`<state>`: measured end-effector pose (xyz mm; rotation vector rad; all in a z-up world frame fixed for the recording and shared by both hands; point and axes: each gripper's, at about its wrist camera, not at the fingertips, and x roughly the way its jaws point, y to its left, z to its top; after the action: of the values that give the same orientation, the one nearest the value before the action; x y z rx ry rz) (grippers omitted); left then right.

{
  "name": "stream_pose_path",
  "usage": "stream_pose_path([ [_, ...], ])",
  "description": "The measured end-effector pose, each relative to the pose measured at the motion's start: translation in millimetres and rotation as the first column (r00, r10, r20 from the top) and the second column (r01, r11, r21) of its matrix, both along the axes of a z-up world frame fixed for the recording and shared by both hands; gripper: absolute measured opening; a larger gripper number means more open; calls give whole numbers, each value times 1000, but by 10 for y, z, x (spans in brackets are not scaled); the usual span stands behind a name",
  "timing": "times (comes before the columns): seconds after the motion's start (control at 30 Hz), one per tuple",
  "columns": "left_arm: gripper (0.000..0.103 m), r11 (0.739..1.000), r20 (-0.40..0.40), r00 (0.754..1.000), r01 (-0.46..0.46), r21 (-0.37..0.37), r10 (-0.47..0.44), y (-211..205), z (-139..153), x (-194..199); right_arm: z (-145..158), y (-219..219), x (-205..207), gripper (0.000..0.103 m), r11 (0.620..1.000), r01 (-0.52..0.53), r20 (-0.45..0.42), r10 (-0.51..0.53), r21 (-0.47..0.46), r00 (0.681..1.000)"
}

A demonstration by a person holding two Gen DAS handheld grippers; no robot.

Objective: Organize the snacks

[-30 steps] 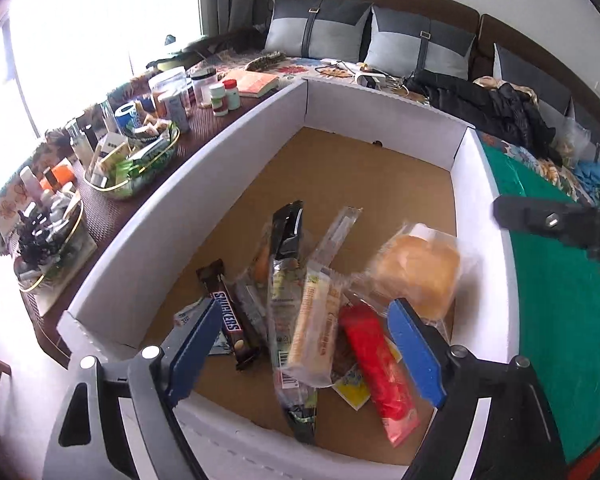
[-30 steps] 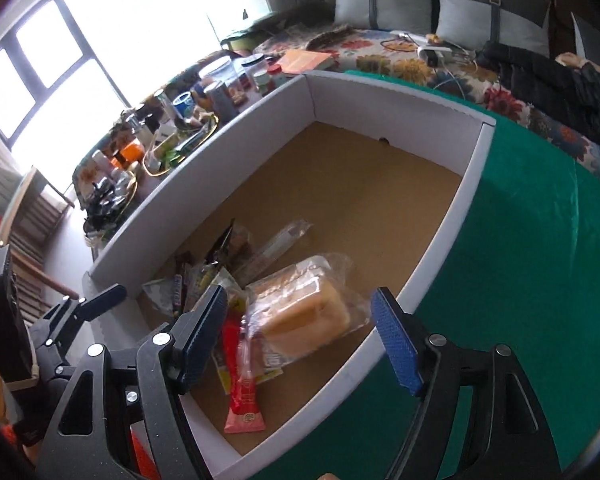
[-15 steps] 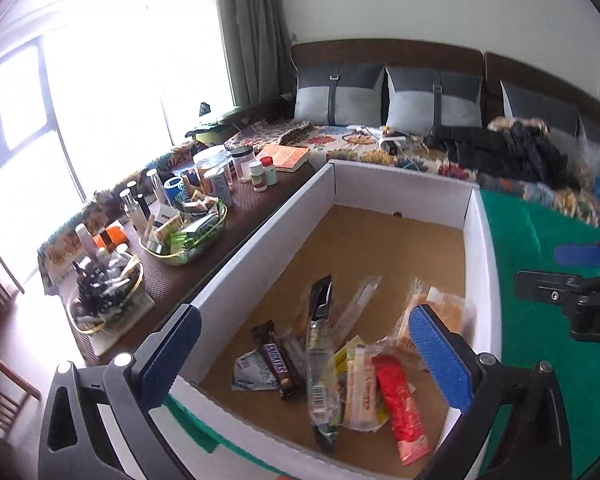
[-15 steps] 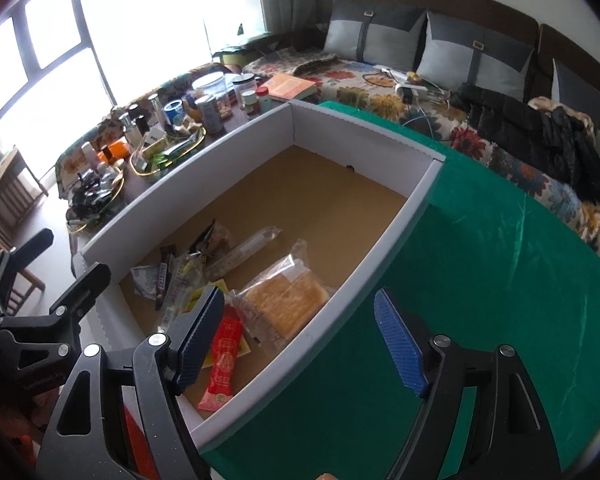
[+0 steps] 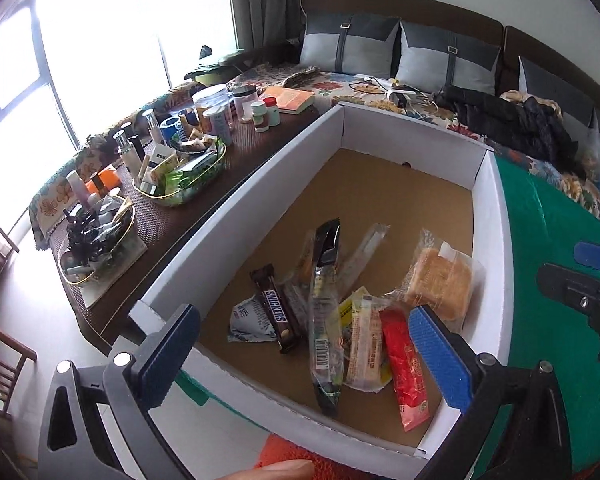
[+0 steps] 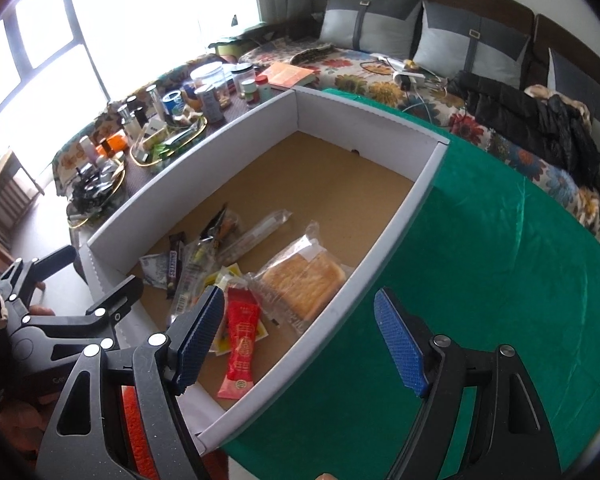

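A white cardboard box with a brown floor holds several snacks at its near end: a Snickers bar, a red packet, a wrapped bread bun, a long clear-and-black packet and a clear stick pack. My left gripper is open and empty above the box's near edge. My right gripper is open and empty above the box's right wall. Each gripper shows in the other's view.
The box sits on a green cloth. A dark side table to the left carries trays of bottles, jars and packets. A sofa with cushions and a black jacket runs along the back.
Both grippers pulled back and up from the box over the second. The left has since tilted back down toward the snacks. The snacks have not moved.
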<state>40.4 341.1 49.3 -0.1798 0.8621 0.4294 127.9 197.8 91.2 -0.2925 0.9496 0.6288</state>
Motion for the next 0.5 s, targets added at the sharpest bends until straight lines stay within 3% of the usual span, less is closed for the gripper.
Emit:
stream_pose_path([
  [0.5,103,1000,-4,1000,-21,-2,21,107,79,33,-61,202,-92,80,998,-40,6,40,-41,999],
])
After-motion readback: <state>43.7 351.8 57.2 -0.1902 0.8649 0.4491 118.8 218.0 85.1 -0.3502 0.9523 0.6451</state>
